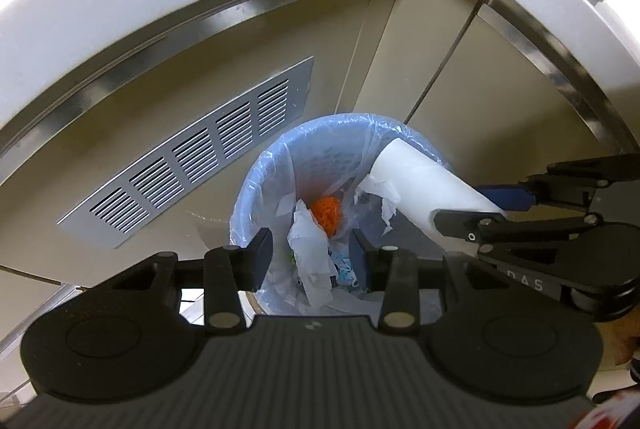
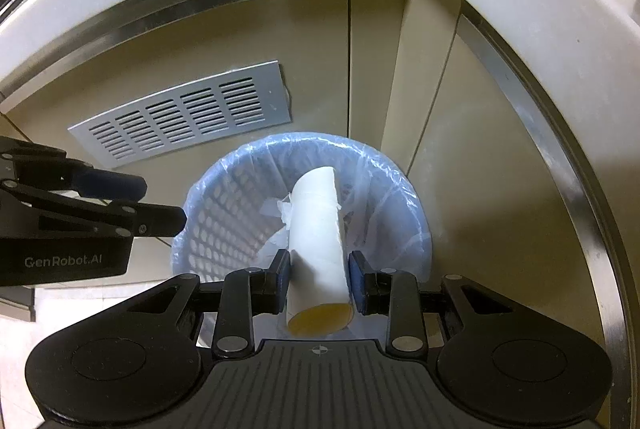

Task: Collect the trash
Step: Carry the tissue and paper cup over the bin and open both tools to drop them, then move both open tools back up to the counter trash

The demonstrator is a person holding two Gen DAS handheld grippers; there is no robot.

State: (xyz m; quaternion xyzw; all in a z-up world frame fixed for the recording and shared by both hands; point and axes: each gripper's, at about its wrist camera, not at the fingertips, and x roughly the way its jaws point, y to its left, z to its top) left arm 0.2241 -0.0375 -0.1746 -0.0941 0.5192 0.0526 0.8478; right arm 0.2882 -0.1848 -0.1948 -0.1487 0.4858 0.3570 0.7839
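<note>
We've got the right gripper (image 2: 318,279) over the lined trash bin (image 2: 208,229), its fingers clamped on a white paper cup (image 2: 318,229) tilted mouth-first into it. Our left gripper (image 1: 310,257) hangs alongside, fingers parted and empty, above the crumpled trash (image 1: 316,249) inside.

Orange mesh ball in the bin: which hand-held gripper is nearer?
Left. The left hand-held gripper hangs open right above the orange mesh ball; the right hand-held gripper sits off to the side, clamping the white tube.
</note>
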